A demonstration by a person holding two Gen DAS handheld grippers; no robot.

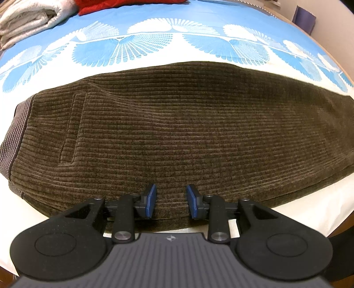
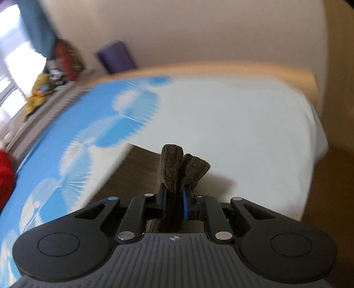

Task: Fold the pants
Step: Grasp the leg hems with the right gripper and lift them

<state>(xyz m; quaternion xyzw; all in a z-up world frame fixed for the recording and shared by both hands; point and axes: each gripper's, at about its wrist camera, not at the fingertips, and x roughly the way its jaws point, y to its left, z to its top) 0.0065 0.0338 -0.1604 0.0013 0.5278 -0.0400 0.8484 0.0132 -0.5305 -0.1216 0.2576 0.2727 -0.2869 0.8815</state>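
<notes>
Okay, in the left wrist view we see the pants (image 1: 177, 133), brown ribbed corduroy, lying flat across the bedsheet (image 1: 154, 44), which is white with a blue fan pattern. They look doubled over lengthwise, with layered edges showing along the near side. The grey waistband (image 1: 15, 133) sits at the left end, a pocket seam (image 1: 73, 133) just right of it, and the leg end tapers off to the right. The left gripper (image 1: 170, 202) hangs over the near edge of the pants, its jaws spread apart with nothing between them; the blue pads (image 1: 151, 200) stand over the fabric, and we cannot tell if they touch it. At far left there is a folded white blanket (image 1: 28, 20) and beside it a red cloth (image 1: 124, 4), both well apart from the pants.

In the right wrist view, which is motion-blurred, the right gripper (image 2: 174, 205) is clamped on a bunched fold of the pants (image 2: 183, 168), the fabric sticking up past the blue pads (image 2: 185, 207) and trailing down behind them. More brown fabric lies blurred below and to the left on the bed. The bedsheet (image 2: 221, 124) here is plain white on the right and blue patterned on the left. Far off we see a purple object (image 2: 115, 56) against the wall, a yellow item (image 2: 37, 93) at far left and something red (image 2: 5, 177) at the left edge.
</notes>
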